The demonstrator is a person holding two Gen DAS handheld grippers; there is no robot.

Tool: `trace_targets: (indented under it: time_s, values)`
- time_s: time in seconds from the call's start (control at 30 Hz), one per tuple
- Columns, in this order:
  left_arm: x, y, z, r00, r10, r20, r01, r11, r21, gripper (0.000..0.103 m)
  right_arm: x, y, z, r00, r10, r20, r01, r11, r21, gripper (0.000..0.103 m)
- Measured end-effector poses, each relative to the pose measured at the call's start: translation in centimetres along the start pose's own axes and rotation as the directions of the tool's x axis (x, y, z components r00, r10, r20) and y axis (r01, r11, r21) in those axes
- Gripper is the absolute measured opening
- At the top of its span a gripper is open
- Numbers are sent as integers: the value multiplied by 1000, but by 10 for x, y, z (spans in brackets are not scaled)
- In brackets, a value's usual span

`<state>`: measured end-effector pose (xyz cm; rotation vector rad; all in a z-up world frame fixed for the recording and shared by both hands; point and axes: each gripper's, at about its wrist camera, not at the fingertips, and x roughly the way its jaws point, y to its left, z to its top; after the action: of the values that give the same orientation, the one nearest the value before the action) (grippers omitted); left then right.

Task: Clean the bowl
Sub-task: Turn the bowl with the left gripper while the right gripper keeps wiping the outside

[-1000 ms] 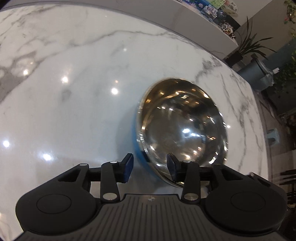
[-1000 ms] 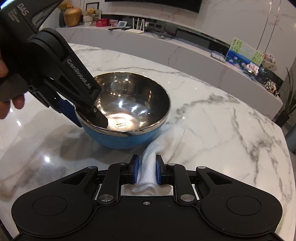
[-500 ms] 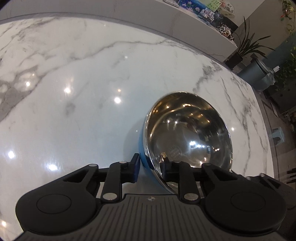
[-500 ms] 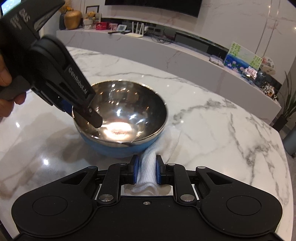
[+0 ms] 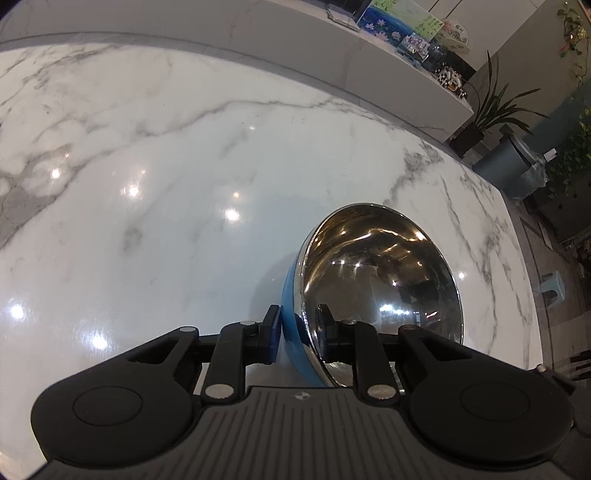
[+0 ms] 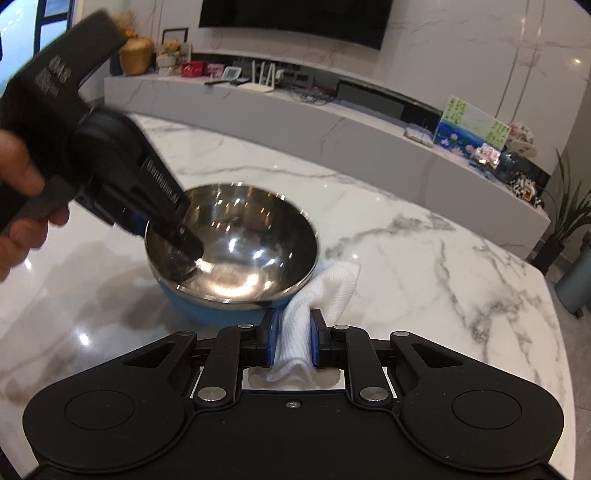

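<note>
We see a glossy white grey-veined marble tabletop (image 5: 177,177), long pale marble sideboard behind (image 6: 332,122), dark wall-mounted screen (image 6: 295,18), white router with antennas (image 6: 262,79), gold round jar (image 6: 136,55), blue-green floral painting (image 6: 469,129), leafy potted plant (image 5: 487,114), grey bin (image 5: 506,166).

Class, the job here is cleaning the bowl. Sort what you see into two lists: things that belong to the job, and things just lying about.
Part of the job:
- steel bowl, blue outside
- white cloth
- left gripper, clamped on the bowl's rim
- right gripper, clamped on the cloth

Just lying about:
- flower painting
- router
- potted plant
</note>
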<state>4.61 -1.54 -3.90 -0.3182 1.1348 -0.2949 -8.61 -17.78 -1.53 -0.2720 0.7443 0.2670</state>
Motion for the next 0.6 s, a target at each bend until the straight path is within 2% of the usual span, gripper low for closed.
trace_targets:
  time_s: [0.17, 0.23, 0.3, 0.33, 0.47, 0.6]
  values:
    - [1, 2, 0, 1000, -6, -15, 6, 1000, -19, 19, 13, 4, -6, 998, -18, -53, 17, 1000, -24, 15]
    - [1, 4, 0, 1000, -19, -23, 18, 999, -33, 27, 17, 2, -8, 997, -27, -71, 26, 999, -18, 15]
    - [0, 4, 0, 999, -29, -24, 28, 999, -41, 49, 21, -3, -10, 996, -33, -81, 32, 999, -9, 15]
    - [-2, 3, -1, 999, -32, -19, 31, 999, -44, 51, 23, -4, -11, 996, -36, -86, 36, 999, -5, 15]
    - [-5, 2, -6, 999, -25, -25, 24, 999, -48, 55, 26, -7, -15, 994, -39, -98, 40, 999, 10, 16]
    - [-5, 4, -11, 997, -43, -59, 39, 997, -71, 54, 27, -9, -15, 994, -42, -100, 44, 999, 19, 18]
